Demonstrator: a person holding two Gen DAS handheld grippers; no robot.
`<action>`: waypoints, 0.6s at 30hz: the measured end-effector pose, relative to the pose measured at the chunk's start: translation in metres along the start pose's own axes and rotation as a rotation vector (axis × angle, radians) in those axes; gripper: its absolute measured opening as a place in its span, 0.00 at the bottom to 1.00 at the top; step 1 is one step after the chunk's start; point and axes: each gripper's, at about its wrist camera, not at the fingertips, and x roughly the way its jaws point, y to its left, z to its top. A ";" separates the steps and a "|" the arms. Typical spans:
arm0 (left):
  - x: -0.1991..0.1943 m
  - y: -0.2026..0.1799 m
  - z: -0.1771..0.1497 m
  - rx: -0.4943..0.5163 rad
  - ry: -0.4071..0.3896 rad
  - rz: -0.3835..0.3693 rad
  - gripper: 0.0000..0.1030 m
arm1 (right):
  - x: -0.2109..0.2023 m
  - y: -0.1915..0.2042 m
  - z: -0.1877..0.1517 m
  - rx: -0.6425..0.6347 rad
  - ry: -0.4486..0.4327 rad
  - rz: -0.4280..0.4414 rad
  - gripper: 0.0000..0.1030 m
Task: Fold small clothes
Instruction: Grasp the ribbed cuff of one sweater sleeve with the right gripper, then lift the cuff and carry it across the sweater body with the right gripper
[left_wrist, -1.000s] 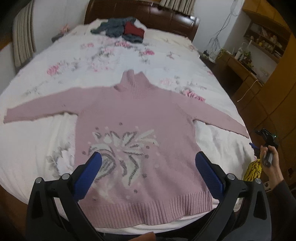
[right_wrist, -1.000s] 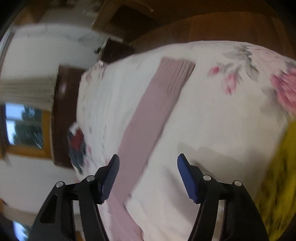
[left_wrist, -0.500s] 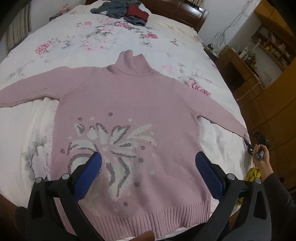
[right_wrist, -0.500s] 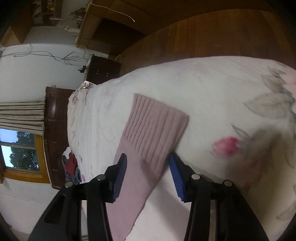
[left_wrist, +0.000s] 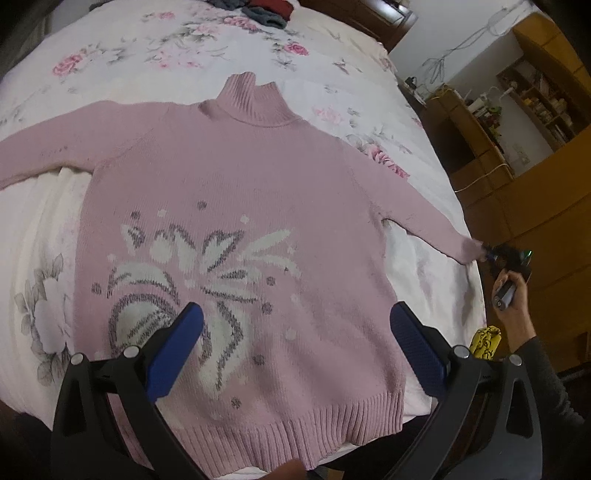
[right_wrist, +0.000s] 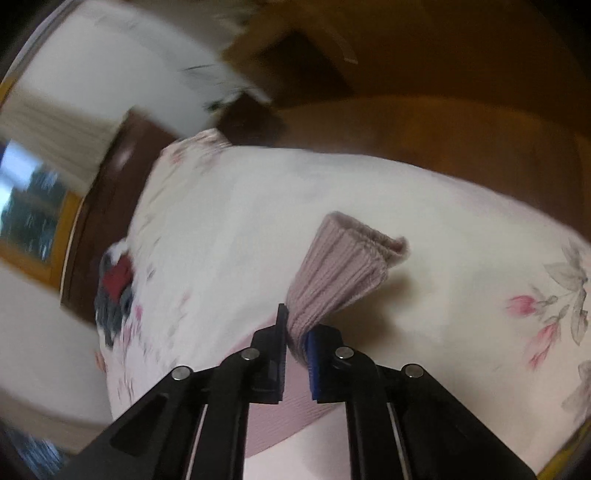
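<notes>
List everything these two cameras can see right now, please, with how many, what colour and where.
Sweater: one, pink with a white and grey flower pattern, spread flat on the bed.
Sleeve cuff: one, pink ribbed, lifted off the bed at its right edge.
Bed: one, white cover with pink and grey flowers, under the sweater.
Pile of clothes: one, grey and red, at the far end of the bed.
Wooden furniture: brown, right of the bed.
Yellow patterned object: one, by the bed's right edge.
Left claw: black with blue pads, open above the sweater's hem.
Right claw: black with blue pads, shut on the sleeve cuff.
Hand: one, holding the right claw's handle.
</notes>
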 end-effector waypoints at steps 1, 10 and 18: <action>-0.001 -0.001 0.001 0.006 -0.003 0.000 0.97 | -0.004 0.017 -0.004 -0.038 -0.003 0.008 0.09; -0.005 -0.002 0.016 0.059 -0.003 -0.027 0.97 | -0.025 0.205 -0.096 -0.440 0.013 0.082 0.09; -0.013 -0.008 0.038 0.147 -0.035 0.036 0.97 | 0.011 0.291 -0.225 -0.702 0.097 0.084 0.08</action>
